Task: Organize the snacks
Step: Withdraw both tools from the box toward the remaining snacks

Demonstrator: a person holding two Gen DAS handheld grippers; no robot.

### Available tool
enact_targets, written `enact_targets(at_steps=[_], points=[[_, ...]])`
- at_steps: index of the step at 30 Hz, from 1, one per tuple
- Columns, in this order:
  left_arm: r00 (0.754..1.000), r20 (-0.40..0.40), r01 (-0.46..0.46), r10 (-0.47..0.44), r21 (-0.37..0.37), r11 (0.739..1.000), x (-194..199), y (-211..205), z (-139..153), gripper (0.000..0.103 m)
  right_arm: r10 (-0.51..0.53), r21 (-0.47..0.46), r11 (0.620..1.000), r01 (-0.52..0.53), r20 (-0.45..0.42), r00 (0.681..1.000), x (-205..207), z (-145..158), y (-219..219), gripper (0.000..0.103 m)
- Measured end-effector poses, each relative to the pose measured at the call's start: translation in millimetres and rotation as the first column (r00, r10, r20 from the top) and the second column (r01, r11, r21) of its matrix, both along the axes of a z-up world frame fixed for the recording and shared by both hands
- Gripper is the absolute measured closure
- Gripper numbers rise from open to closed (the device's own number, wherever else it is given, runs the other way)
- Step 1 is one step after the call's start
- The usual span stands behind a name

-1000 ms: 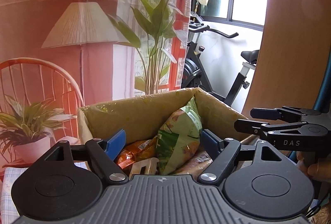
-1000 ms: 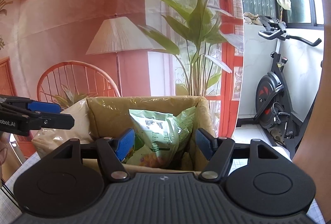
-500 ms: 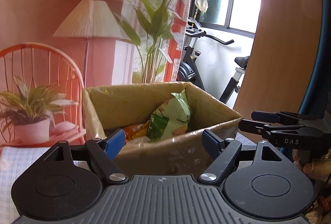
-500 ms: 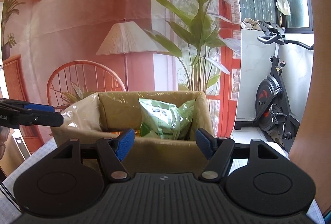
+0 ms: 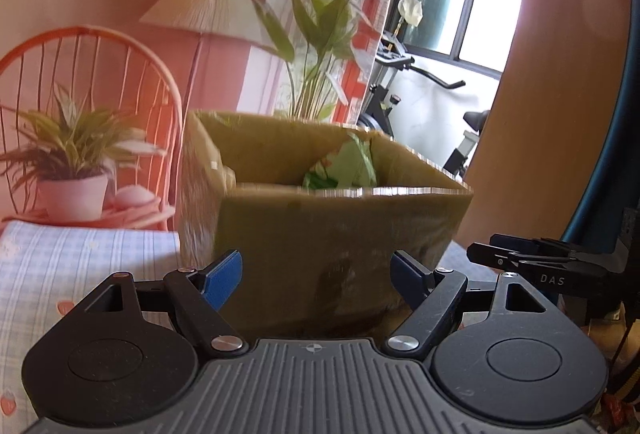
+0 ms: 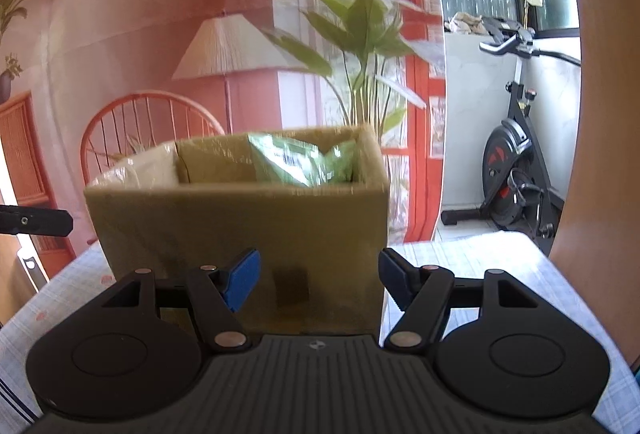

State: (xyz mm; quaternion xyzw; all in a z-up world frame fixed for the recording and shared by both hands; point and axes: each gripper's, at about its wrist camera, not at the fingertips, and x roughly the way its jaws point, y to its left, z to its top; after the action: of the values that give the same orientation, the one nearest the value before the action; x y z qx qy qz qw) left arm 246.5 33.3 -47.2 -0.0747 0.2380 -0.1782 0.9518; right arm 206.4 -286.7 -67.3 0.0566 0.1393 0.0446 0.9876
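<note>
One cardboard box (image 6: 240, 234) stands on the checked tablecloth (image 6: 472, 274) just beyond both grippers, with one green snack bag (image 6: 296, 163) at its far right corner, while the left gripper (image 5: 318, 274) and the right gripper (image 6: 318, 276), marked "DAS", are both wide and empty.

A cardboard box (image 6: 240, 230) stood on the table (image 6: 472, 266) directly ahead of the right gripper's fingers (image 6: 244, 278), with a snack bag (image 6: 296, 165) inside it toward the right. A chair (image 6: 148, 121) and plant (image 6: 360, 33) stood behind.
</note>
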Motion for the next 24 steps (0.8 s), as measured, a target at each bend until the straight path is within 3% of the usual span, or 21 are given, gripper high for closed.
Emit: enact_targets(at_steps=[10,15,24], points=[[0.998,-0.056,0.008,-0.007,0.023,1.0,-10.2,-6.7,-34.6,0.02,0.002,0.034,0.999,0.002,-0.096,0.995,0.2,-56.2,-4.6,0.034],[0.991,-0.129,0.029,-0.023,0.045,0.999,-3.9,-13.8,-59.8,0.02,-0.001,0.044,0.999,0.008,-0.154,0.988,3.1,-83.7,-8.7,0.034],[0.974,-0.227,0.038,-0.018,0.085,0.996,19.1,-25.5,-98.6,0.02,0.006,0.078,0.997,0.01,-0.204,0.979,21.4,-108.1,-9.4,0.034]])
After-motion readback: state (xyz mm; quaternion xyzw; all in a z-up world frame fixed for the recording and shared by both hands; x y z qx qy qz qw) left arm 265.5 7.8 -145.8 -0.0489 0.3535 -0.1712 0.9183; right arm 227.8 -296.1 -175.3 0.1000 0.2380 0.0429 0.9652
